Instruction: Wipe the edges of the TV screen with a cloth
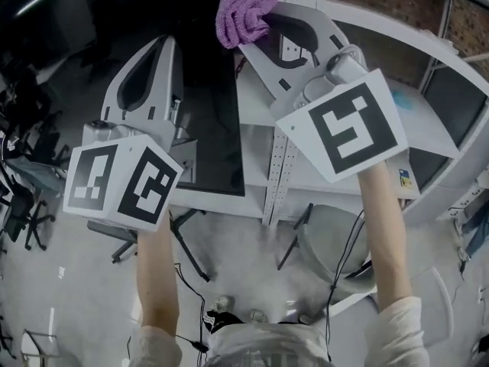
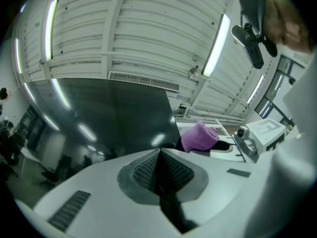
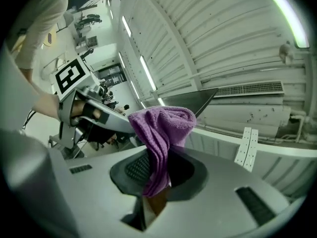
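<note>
At the right edge of the TV screen (image 1: 210, 105), right gripper (image 1: 258, 23) clamped on a bunched purple cloth (image 1: 243, 10), wad standing proud of the jaws, probably so fabric rather than plastic meets the bezel; left gripper (image 1: 162, 44) closed, empty, near the left edge.

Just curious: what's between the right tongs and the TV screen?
A purple cloth, clamped in the right tongs, by the TV screen corner; head view shows it.
</note>
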The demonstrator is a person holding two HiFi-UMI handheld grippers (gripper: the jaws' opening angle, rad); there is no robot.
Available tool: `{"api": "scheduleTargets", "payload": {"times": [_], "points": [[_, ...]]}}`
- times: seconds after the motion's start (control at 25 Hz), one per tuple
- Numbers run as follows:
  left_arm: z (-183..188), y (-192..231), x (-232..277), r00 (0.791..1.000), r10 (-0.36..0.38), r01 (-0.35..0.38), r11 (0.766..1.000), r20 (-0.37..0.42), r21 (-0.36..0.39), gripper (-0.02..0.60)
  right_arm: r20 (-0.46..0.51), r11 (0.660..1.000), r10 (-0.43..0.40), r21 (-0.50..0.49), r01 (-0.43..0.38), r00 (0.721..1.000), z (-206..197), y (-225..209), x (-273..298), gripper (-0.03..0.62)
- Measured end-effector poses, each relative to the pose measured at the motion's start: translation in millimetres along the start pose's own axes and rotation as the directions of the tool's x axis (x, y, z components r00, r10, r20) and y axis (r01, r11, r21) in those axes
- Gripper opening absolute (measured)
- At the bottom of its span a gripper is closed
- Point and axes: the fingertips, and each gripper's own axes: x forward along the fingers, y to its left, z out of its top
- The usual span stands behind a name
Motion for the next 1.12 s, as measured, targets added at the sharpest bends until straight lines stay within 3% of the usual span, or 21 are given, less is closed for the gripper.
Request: {"api": "scheduleTargets", "payload": {"times": [0.16, 0.36, 0.6, 0.72, 0.88, 1.12], "points": [[-26.4, -4.4, -16.8, 0.999, 0.032, -0.032, 0.998, -0.016, 0.047, 0.015, -0.121, 0.999, 0.028, -0.04, -0.033, 0.992, -44.3, 43.4, -17.2, 0.063], [-72.4, -16.3, -56.3, 0.997, 0.033, -0.028, 0.996, -0.064, 0.081, 0.015, -0.2, 0.999, 0.041, 0.017, -0.039, 0.979, -86.3, 115.9, -40.5, 0.063], [-147.8, -29.8, -97.5, 0.994, 0.091, -0.087, 0.994, -0.064, 0.062, 0.015, -0.224, 0.998, -0.017, 0.062, 0.032, 0.974, -137.0, 187.5, -67.2, 0.063], [-195.1, -36.1, -125.3, 0.987, 0.126, -0.122, 0.992, -0.103, 0.041, 0.015, -0.284, 0.993, 0.022, 0.12, 0.013, 0.959, -172.7, 230.9, -86.6, 0.063], [-254.1, -44.5, -155.1, 0.975, 0.137, -0.125, 0.989, -0.175, 0.074, 0.015, -0.336, 0.985, 0.08, 0.171, -0.023, 0.939, -216.8, 280.8, -105.6, 0.063], [-311.9, -40.6, -183.8, 0.942, 0.149, -0.159, 0.987, -0.301, -0.006, 0.015, -0.423, 0.969, 0.173, 0.235, -0.077, 0.889, -257.7, 335.5, -129.1, 0.063]]}}
